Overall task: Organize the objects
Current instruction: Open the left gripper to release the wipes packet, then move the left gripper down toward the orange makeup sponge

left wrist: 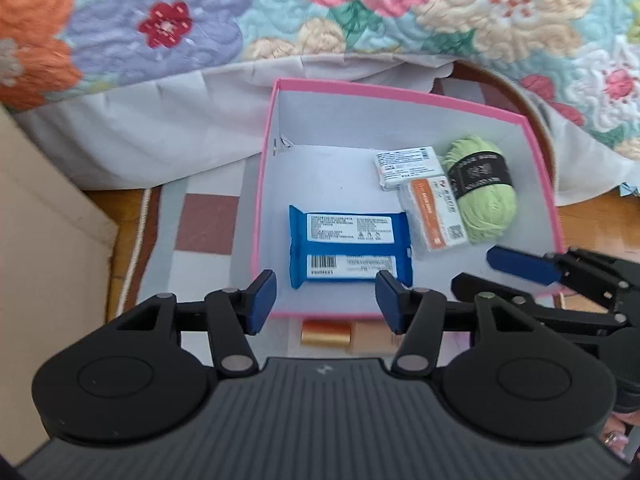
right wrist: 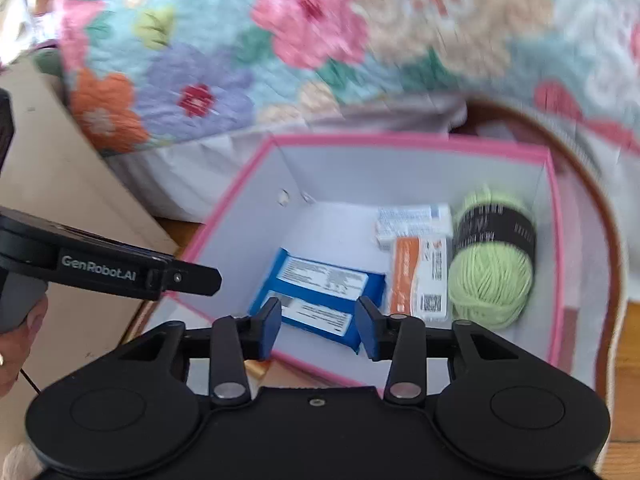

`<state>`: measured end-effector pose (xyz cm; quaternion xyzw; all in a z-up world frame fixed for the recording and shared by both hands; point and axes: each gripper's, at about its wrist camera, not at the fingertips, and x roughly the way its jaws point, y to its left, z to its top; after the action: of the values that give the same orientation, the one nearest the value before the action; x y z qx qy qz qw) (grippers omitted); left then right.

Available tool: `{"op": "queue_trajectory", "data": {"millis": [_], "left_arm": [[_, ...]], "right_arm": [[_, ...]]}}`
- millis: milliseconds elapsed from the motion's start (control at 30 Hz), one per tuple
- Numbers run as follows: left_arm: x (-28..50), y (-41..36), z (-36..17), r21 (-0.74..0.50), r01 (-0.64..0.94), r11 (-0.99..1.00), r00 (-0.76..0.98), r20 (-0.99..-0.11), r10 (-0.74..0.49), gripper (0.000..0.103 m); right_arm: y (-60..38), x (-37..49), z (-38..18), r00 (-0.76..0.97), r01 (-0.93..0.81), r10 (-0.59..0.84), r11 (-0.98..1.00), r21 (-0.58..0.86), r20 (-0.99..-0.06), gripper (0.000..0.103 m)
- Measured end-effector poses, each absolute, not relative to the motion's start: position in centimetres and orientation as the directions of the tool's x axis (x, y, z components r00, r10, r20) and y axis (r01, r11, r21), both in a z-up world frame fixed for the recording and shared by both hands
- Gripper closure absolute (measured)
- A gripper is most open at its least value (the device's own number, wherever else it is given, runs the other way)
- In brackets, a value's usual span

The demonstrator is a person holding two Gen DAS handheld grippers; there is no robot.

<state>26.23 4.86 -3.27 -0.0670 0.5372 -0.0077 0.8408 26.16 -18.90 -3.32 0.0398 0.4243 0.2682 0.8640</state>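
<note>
Blue packet in pink box, beyond empty left claw.

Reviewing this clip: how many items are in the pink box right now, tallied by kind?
Contents of the pink box:
Blue wipes pack: 1
Small cartons, white one and orange-white one: 2
Green yarn ball: 1
Total: 4

Home bedroom, prob. bedside floor. Floral quilt hangs off the bed just behind a pink box. Box sits on a rug w/ wood floor left of it.
</note>
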Motion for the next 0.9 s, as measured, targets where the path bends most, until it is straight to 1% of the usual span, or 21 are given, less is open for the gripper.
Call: {"op": "queue_trajectory", "data": {"millis": [67, 133, 200, 367, 433, 533, 567, 600, 667, 700, 767, 867, 900], "left_arm": [[25.0, 5.0, -1.5, -0.112, -0.059, 0.992, 0.431, -0.899, -0.076, 0.047], [23.6, 4.8, 0.5, -0.099, -0.052, 0.994, 0.444, -0.894, -0.065, 0.042], [22.3, 4.2, 2.5, -0.086, -0.039, 0.995, 0.456, -0.888, -0.059, 0.040], [18.5, 2.6, 6.4, -0.071, 0.007, 0.997, 0.460, -0.885, -0.066, 0.036], [17.0, 2.1, 7.4, -0.080, 0.021, 0.997, 0.457, -0.886, -0.080, 0.034], [14.6, 1.8, 8.3, -0.073, 0.052, 0.996, 0.456, -0.886, -0.089, 0.032], [13.9, 1.8, 8.4, -0.069, 0.058, 0.996, 0.453, -0.887, -0.088, 0.032], [13.2, 1.7, 8.5, -0.064, 0.064, 0.996, 0.450, -0.889, -0.086, 0.032], [11.9, 1.8, 8.5, -0.060, 0.073, 0.995, 0.445, -0.891, -0.087, 0.031], [11.3, 1.8, 8.5, -0.058, 0.077, 0.995, 0.444, -0.892, -0.086, 0.031], [10.2, 1.8, 8.4, -0.055, 0.086, 0.995, 0.442, -0.893, -0.088, 0.029], [8.7, 1.7, 8.2, -0.048, 0.104, 0.993, 0.439, -0.894, -0.089, 0.027], [8.2, 1.6, 7.9, -0.043, 0.117, 0.992, 0.433, -0.897, -0.090, 0.027]], "right_arm": [[-19.1, 25.0, -1.4, 0.506, -0.450, 0.507, 0.845, 0.288, -0.697, 0.053], [-19.3, 23.9, 0.4, 0.513, -0.462, 0.514, 0.840, 0.283, -0.687, 0.051], [-19.5, 22.7, 2.1, 0.517, -0.476, 0.520, 0.835, 0.277, -0.680, 0.047], [-19.7, 19.3, 6.2, 0.517, -0.529, 0.529, 0.816, 0.235, -0.672, 0.038], [-19.6, 18.1, 7.3, 0.505, -0.555, 0.531, 0.804, 0.214, -0.680, 0.038], [-19.6, 16.0, 8.5, 0.490, -0.592, 0.525, 0.786, 0.176, -0.696, 0.034], [-19.7, 15.3, 8.9, 0.487, -0.602, 0.526, 0.781, 0.169, -0.697, 0.030], [-19.7, 14.6, 9.1, 0.484, -0.613, 0.527, 0.774, 0.159, -0.698, 0.028], [-19.9, 13.1, 9.5, 0.482, -0.636, 0.526, 0.760, 0.133, -0.701, 0.027], [-20.0, 12.2, 9.6, 0.483, -0.647, 0.523, 0.754, 0.117, -0.702, 0.024], [-20.2, 10.9, 9.7, 0.481, -0.663, 0.522, 0.742, 0.097, -0.704, 0.023], [-20.6, 9.2, 9.3, 0.478, -0.676, 0.517, 0.733, 0.078, -0.710, 0.014], [-20.7, 8.7, 9.1, 0.477, -0.680, 0.515, 0.730, 0.073, -0.712, 0.014]]}}
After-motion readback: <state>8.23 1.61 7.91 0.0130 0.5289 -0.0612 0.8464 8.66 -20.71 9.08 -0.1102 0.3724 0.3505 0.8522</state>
